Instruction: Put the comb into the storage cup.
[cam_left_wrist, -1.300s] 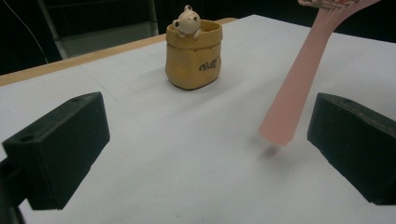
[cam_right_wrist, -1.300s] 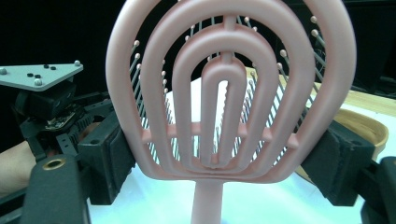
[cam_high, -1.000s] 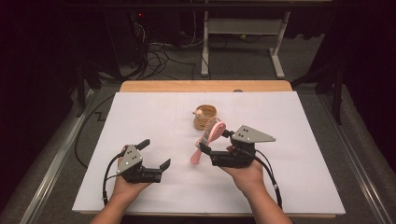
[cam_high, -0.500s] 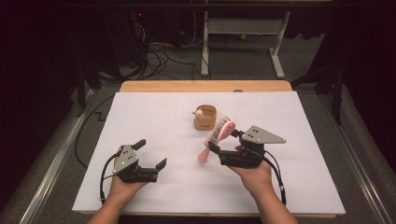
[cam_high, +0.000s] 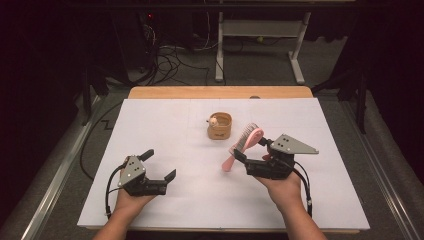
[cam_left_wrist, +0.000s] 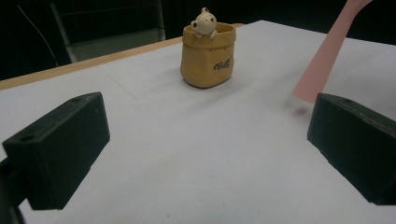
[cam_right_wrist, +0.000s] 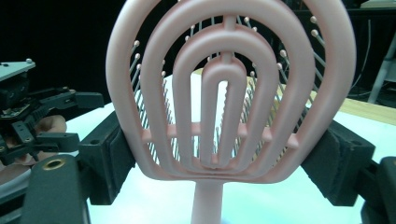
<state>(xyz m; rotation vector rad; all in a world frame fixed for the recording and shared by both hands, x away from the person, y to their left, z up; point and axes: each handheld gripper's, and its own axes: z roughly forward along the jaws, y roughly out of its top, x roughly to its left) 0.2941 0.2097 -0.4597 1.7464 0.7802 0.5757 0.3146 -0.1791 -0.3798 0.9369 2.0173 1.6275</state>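
Note:
A pink hairbrush (cam_high: 247, 137) hangs above the white-covered table (cam_high: 165, 125), head up and handle slanting down to the left. My right gripper (cam_high: 251, 149) is shut on its head. In the right gripper view the brush head (cam_right_wrist: 229, 88) is clamped between the two black jaws of the right gripper (cam_right_wrist: 224, 163). A tan pouch-shaped cup (cam_high: 220, 127) with a small bear figure on its rim stands just behind and left of the brush. My left gripper (cam_high: 159, 165) is held open near the front left, holding nothing. The left gripper view shows the cup (cam_left_wrist: 208, 56) ahead and the pink handle (cam_left_wrist: 327, 56) at the right.
A wooden table edge (cam_high: 220, 92) runs behind the white sheet. Beyond it are a dark floor with cables (cam_high: 170, 55) and a white desk frame (cam_high: 260, 30). Metal rails (cam_high: 55, 175) border both sides of the table.
My right gripper has carried the hairbrush to the right, away from the cup. The left gripper has stayed near the front left, still open.

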